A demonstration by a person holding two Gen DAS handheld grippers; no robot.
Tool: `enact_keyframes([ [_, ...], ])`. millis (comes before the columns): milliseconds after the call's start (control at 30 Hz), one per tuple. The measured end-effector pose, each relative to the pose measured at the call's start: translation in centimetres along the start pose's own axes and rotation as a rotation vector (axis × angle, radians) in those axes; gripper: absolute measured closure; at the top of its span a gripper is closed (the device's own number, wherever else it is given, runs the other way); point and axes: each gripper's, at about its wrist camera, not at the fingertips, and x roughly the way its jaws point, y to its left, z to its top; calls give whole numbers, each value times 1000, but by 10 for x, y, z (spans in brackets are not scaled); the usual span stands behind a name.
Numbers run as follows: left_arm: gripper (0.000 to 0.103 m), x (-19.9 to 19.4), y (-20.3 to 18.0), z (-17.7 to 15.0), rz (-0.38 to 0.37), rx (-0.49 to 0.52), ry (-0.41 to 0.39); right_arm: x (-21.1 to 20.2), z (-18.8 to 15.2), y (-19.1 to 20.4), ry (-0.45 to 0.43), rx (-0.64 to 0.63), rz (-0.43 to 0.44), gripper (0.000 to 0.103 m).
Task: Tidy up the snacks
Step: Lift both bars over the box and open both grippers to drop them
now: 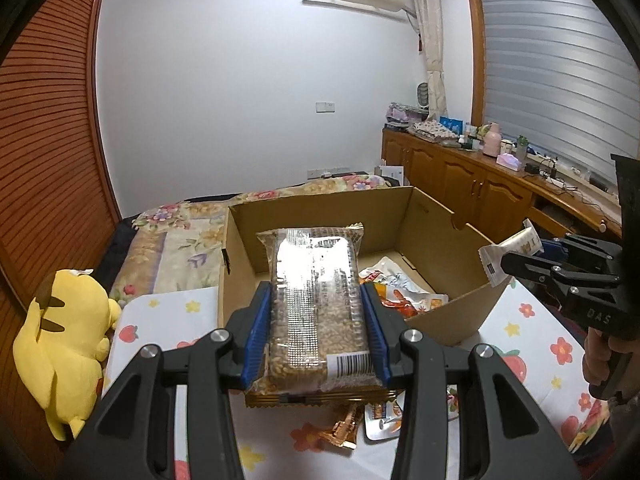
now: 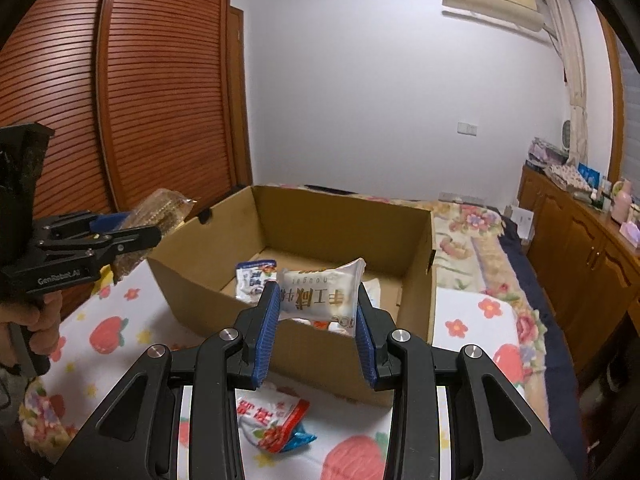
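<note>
My left gripper (image 1: 316, 320) is shut on a clear pack of grain bars (image 1: 316, 304), held above the near edge of an open cardboard box (image 1: 436, 208). It shows at the left of the right wrist view (image 2: 132, 236), with the pack (image 2: 160, 208). My right gripper (image 2: 316, 316) is shut on a white nougat packet (image 2: 320, 292) over the box's near wall (image 2: 192, 292). In the left wrist view that gripper (image 1: 516, 260) holds the packet (image 1: 512, 248) at the box's right corner. Several snack packets (image 1: 400, 292) lie inside the box.
The box stands on a fruit-print sheet (image 1: 532, 344) on a bed. Loose snack packets (image 2: 276, 424) lie on the sheet in front of the box, also in the left wrist view (image 1: 380, 420). A yellow plush toy (image 1: 64, 344) sits at the left. Wooden cabinets (image 1: 472, 180) line the right wall.
</note>
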Motion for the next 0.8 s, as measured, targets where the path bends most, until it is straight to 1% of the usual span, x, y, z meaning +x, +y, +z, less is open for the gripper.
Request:
enact_keyframes([
  [233,61,16,1,1,27,11,23,18,-1,-12,36,29,-9,69],
  [567,60,54,9,3,12,-52,104,47,3,-20,87,56,-18,69],
  [700,60,58,7,3,15,-50,109,57,2,-18,107,51,-20,69],
  [733,60,58,6,3,17,-47,109,59,1,-18,112,48,-21,69],
  [767,60,58,6,4,18,-46,110,61,1,-17,115,46,-22,73],
  [800,60,58,5,4,18,-45,110,64,0,-16,123,44,-21,75],
])
